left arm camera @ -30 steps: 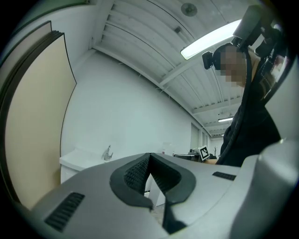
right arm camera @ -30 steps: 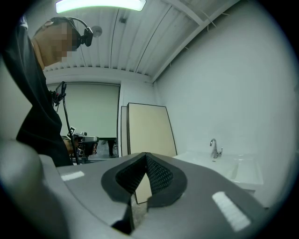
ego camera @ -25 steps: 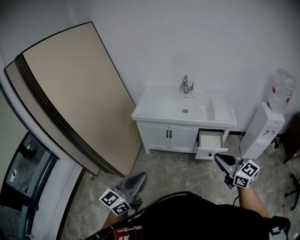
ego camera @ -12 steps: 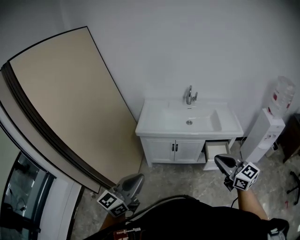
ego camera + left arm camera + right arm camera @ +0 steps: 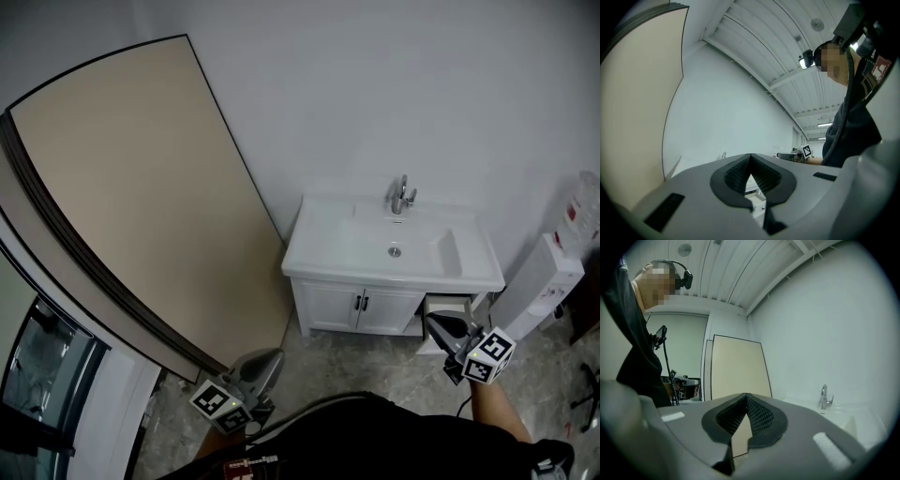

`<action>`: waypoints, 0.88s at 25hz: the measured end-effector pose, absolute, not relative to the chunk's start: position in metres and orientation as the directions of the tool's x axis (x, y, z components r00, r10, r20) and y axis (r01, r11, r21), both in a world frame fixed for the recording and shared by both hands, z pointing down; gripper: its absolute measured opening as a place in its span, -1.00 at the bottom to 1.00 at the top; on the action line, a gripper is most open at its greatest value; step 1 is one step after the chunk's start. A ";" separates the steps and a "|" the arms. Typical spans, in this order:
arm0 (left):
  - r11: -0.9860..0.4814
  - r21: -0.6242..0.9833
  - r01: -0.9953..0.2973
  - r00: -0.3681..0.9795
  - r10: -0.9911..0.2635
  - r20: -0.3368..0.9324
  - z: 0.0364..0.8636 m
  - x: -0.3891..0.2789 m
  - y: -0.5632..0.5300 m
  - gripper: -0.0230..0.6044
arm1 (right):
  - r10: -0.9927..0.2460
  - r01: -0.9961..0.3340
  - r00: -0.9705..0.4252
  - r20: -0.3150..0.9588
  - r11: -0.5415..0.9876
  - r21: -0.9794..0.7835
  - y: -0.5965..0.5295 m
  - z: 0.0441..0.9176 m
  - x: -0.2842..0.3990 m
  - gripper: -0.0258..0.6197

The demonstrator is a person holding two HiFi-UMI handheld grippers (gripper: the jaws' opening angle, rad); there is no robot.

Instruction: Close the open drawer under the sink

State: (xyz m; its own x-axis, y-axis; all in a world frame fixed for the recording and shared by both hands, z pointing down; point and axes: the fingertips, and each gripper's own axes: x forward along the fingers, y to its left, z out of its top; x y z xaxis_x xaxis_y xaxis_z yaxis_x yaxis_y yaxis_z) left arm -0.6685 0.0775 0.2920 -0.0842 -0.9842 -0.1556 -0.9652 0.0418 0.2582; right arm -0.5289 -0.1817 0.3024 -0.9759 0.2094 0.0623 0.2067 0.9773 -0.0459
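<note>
The white sink cabinet [image 5: 356,307] stands against the wall, with a basin [image 5: 394,246] and a chrome tap [image 5: 403,195] on top. Its lower right drawer [image 5: 449,305] is pulled out, and its front is partly hidden behind my right gripper [image 5: 431,321]. That gripper is shut and empty, held short of the drawer. My left gripper [image 5: 275,356] is shut and empty too, low on the left, away from the cabinet. In the left gripper view the drawer [image 5: 757,203] shows through the gap behind the shut jaw tips [image 5: 750,157]. The right gripper [image 5: 746,396] looks past the tap [image 5: 826,397].
A large beige board [image 5: 141,187] leans on the wall left of the cabinet, its foot near my left gripper. A white water dispenser [image 5: 544,279] stands close on the cabinet's right. A dark glass door [image 5: 37,375] is at lower left. Grey stone floor [image 5: 356,361] lies before the cabinet.
Both grippers have travelled forward toward the cabinet, which sits nearer and further right in the head view. The right gripper now overlaps the drawer's front. Both stayed shut.
</note>
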 end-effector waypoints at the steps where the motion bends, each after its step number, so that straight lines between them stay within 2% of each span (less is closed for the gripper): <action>1: 0.056 0.257 -0.965 -0.097 -0.984 -0.150 0.293 -0.674 0.071 -0.93 | 0.220 0.217 -0.974 0.057 0.975 -0.047 -0.190 0.303 -0.537 -0.92; 5: 0.129 0.232 -0.964 -0.155 -0.983 -0.095 0.302 -0.698 0.035 -0.93 | 0.263 0.261 -0.964 0.036 0.964 -0.058 -0.234 0.306 -0.571 -0.92; 11: 0.178 0.210 -0.961 -0.205 -0.972 -0.118 0.284 -0.718 -0.041 -0.93 | 0.322 0.321 -0.946 0.026 0.946 -0.029 -0.315 0.291 -0.609 -0.92; 22: 0.173 0.210 -0.962 -0.193 -0.978 -0.079 0.283 -0.740 -0.182 -0.93 | 0.336 0.334 -0.942 0.018 0.941 -0.060 -0.450 0.299 -0.646 -0.92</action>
State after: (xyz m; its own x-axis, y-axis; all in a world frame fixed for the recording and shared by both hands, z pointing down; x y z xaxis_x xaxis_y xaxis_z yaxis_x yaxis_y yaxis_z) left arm -0.7403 -0.1819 0.2833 -0.1933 -0.9780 -0.0788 -0.9622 0.1732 0.2101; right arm -0.6455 -0.4495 0.2987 -0.9417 0.3358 0.0184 0.3343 0.9406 -0.0599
